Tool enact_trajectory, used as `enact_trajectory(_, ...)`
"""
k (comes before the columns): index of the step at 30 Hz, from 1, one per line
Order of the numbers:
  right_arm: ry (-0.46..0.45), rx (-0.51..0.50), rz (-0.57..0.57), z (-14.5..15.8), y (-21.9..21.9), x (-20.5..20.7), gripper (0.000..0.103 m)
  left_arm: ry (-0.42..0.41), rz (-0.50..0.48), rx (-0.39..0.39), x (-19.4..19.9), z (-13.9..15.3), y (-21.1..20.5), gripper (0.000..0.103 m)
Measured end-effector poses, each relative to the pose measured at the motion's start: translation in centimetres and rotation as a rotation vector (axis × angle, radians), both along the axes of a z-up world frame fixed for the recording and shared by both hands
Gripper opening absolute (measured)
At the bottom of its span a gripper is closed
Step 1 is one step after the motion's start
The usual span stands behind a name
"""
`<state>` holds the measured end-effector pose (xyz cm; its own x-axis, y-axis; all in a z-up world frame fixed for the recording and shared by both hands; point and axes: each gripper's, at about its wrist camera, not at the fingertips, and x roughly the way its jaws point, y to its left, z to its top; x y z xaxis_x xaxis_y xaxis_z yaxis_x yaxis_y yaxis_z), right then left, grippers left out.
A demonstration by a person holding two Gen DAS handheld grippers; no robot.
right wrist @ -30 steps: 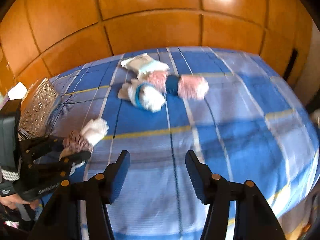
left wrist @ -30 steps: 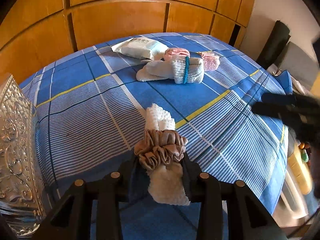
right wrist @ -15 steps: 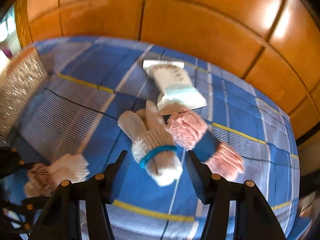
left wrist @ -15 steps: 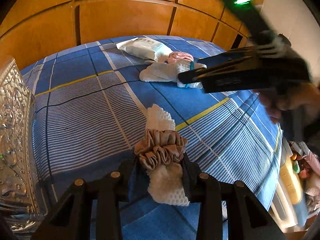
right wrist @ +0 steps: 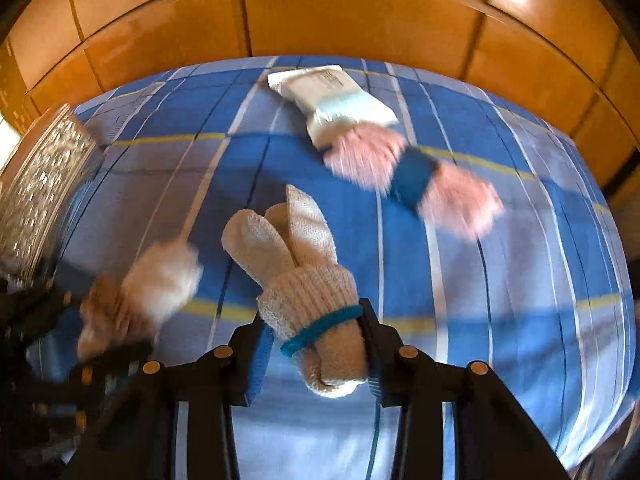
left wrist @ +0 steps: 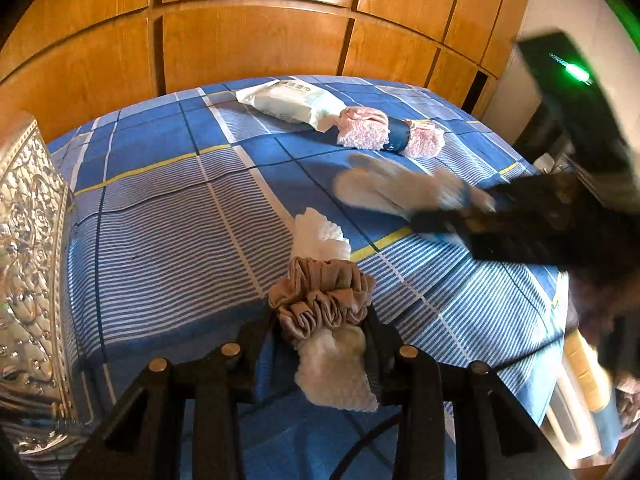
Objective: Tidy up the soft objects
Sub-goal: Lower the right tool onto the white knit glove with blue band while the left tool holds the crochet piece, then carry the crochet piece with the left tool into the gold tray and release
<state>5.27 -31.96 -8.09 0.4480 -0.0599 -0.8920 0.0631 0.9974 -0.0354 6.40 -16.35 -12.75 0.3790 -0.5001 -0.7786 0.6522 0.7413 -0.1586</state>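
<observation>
**Both grippers loaded above the blue plaid bed**

My right gripper [right wrist: 316, 344] clamps the cream knitted bundle [right wrist: 308, 292] at its blue elastic band, lifted off the bedspread [right wrist: 520, 280]. My left gripper [left wrist: 324, 340] pinches the white waffle cloth [left wrist: 332, 364] wrapped in a beige scrunchie [left wrist: 324, 300]. I judge the step to be carrying both to one spot — I should hold each grip firm near the band so nothing unrolls. The pink bundle [right wrist: 412, 176] touches the wipes packet [right wrist: 332, 96], well apart. The embossed silver box [left wrist: 28, 280] guards the left edge; striped middle ground lies open.
</observation>
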Motion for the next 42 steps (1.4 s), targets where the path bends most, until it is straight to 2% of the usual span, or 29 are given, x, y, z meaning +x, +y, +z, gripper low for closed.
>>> enact_trajectory(3,-0.006,0.028,-0.034,-0.2,0.3,-2.3,0.04,0.008,0.008,0.019,0.3,0.1,-0.3,0.035)
enact_trajectory(5,-0.032,0.017,-0.048,-0.4,0.6,-3.2,0.04,0.05,0.02,0.035,1.1,0.5,-0.6,0.033)
enact_trajectory(6,-0.039,0.017,-0.055,-0.5,0.6,-3.0,0.04,0.079,0.032,0.035,1.5,0.9,-0.6,0.033)
enact_trajectory(8,-0.051,0.017,-0.072,-0.5,0.6,-3.0,0.04,0.086,0.048,0.036,2.1,1.7,-0.8,0.033)
enact_trajectory(12,-0.087,-0.013,-0.067,-0.7,0.9,-3.3,0.04,0.07,0.075,0.012,3.5,4.6,-0.9,0.033)
enact_trajectory(18,-0.118,-0.017,-0.075,-0.8,1.0,-3.7,0.04,0.058,0.159,-0.019,8.0,9.8,-0.9,0.033)
enact_trajectory(21,-0.127,-0.026,-0.075,-0.9,1.1,-3.8,0.04,0.057,0.227,-0.036,10.7,12.2,0.5,0.033)
enact_trajectory(27,-0.111,-0.024,-0.088,-1.1,1.1,-3.8,0.041,-0.011,0.399,-0.037,16.1,16.8,7.4,0.033)
enact_trajectory(32,-0.099,-0.038,-0.103,-1.2,1.3,-3.4,0.041,-0.052,0.558,-0.011,19.1,19.2,16.1,0.033)
enact_trajectory(37,-0.115,-0.053,-0.099,-1.2,1.5,-3.6,0.041,-0.079,0.698,0.017,18.5,19.3,25.3,0.033)
enact_trajectory(42,-0.123,-0.077,-0.091,-1.2,1.8,-3.8,0.041,-0.07,0.823,-0.004,15.8,17.7,34.0,0.033)
